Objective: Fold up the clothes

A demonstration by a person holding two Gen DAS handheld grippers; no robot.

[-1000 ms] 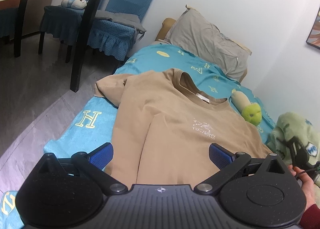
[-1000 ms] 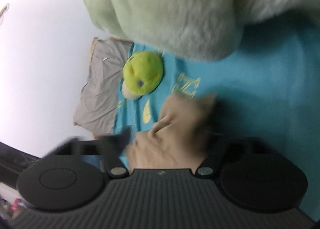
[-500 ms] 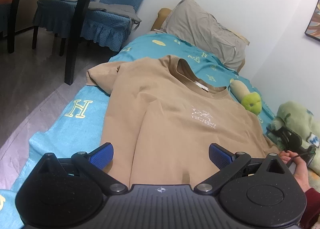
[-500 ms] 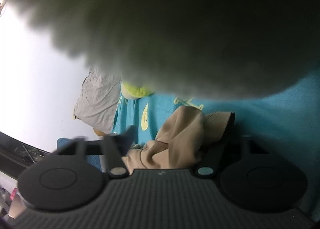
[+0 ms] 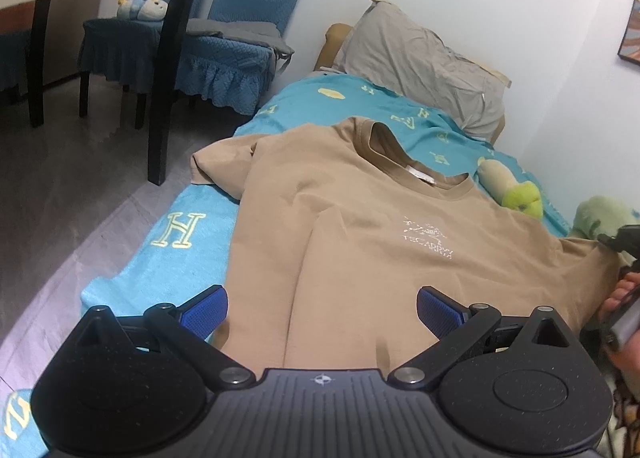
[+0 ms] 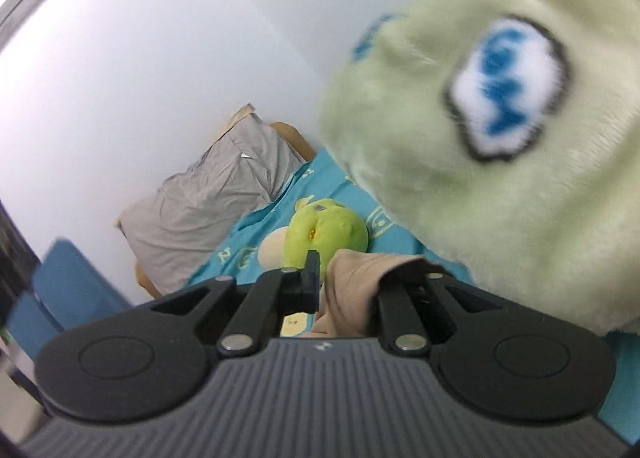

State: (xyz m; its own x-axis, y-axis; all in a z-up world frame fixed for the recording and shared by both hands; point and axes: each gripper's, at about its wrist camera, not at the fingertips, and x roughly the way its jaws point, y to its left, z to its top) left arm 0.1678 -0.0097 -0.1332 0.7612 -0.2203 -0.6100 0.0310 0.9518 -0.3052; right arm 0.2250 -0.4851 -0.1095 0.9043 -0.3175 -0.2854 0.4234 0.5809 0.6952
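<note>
A tan T-shirt [image 5: 360, 234] lies front up on the blue bedsheet [image 5: 180, 254], collar toward the pillow, left sleeve spread toward the bed's edge. My left gripper [image 5: 322, 304] is open and empty, held above the shirt's hem. My right gripper [image 6: 352, 278] is shut on the shirt's right sleeve [image 6: 352, 282], which bunches between its fingers. It also shows in the left wrist view [image 5: 624, 246] at the shirt's right edge.
A large pale green plush [image 6: 480, 138] presses close to the right gripper. A small green and cream plush [image 5: 516, 194] lies by the collar. A grey pillow [image 5: 424, 66] is at the head. Blue chairs [image 5: 224, 54] and a dark table leg [image 5: 164, 98] stand left of the bed.
The right gripper has rolled upright and shifted beside the green plush, still holding the sleeve. The left gripper has drifted slightly and stays open.
</note>
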